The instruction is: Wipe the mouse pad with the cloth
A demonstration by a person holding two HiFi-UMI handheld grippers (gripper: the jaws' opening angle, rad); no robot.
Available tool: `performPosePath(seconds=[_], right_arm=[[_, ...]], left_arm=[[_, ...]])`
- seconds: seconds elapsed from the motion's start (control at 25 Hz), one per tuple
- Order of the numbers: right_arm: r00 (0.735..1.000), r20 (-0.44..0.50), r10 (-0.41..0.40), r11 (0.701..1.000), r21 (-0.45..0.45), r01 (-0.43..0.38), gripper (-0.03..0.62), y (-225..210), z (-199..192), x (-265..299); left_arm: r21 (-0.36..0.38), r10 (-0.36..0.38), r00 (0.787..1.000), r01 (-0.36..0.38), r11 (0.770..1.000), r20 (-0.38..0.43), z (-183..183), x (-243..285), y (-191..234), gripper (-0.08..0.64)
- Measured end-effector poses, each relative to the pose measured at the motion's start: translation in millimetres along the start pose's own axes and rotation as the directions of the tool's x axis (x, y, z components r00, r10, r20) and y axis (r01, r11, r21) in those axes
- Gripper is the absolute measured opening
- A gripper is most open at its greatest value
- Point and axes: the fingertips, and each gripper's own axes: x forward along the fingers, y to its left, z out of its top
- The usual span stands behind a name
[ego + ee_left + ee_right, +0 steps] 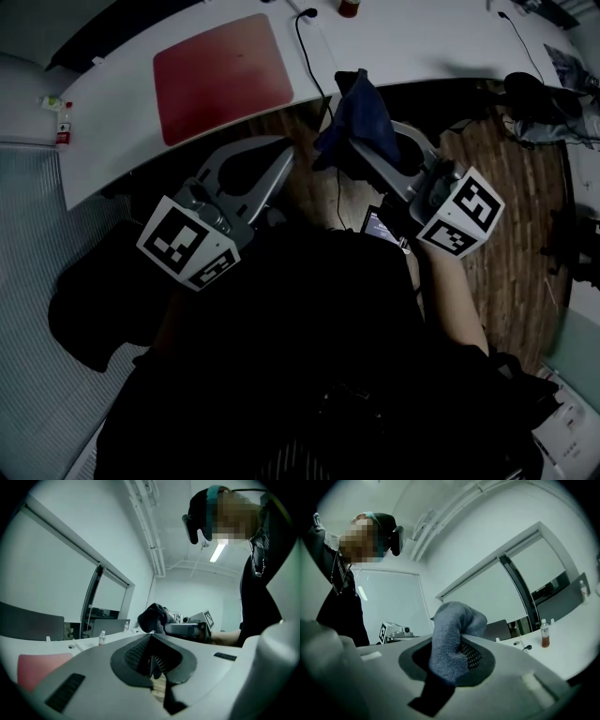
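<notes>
Wiping is not yet begun: right gripper (359, 141) is clamped on the blue cloth (351, 108), clear of the red mouse pad (223, 77); left gripper (152, 665) is closed and empty.

A long white desk (422, 47) curves across the room over a wood-plank floor (506, 187); ribbed grey flooring (37, 234) lies off its left end; the walls (108, 517) are plain white; a dark-framed window (110, 595) runs behind the desk; pipes (152, 541) cross the ceiling beside a lit strip light (218, 552).
</notes>
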Motion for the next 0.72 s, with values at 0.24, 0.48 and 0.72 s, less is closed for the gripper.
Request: performPosePath(seconds=[0.24, 0.48, 0.72], right_arm=[[0.996, -0.057, -0.07, 0.997, -0.019, 0.069, 0.08, -1.2, -7.7, 59.0], [0.989, -0.136, -0.065, 0.997, -0.037, 0.061, 0.08, 11.7, -32.7, 112.3], [0.973, -0.23, -0.021, 0.999, -0.05, 0.009, 0.08, 25.6, -47.8, 136.5]], left_arm=[[-0.062, -0.051, 0.999, 0.052, 0.997, 0.012, -4.5, -38.1, 45.9, 0.008], [-0.063, -0.09, 0.995, 0.093, 0.994, 0.041, -9.0, -72.7, 71.1, 0.008], [-0.096, -0.084, 0.996, 0.088, 0.992, 0.036, -16.0, -86.9, 74.7, 0.008]])
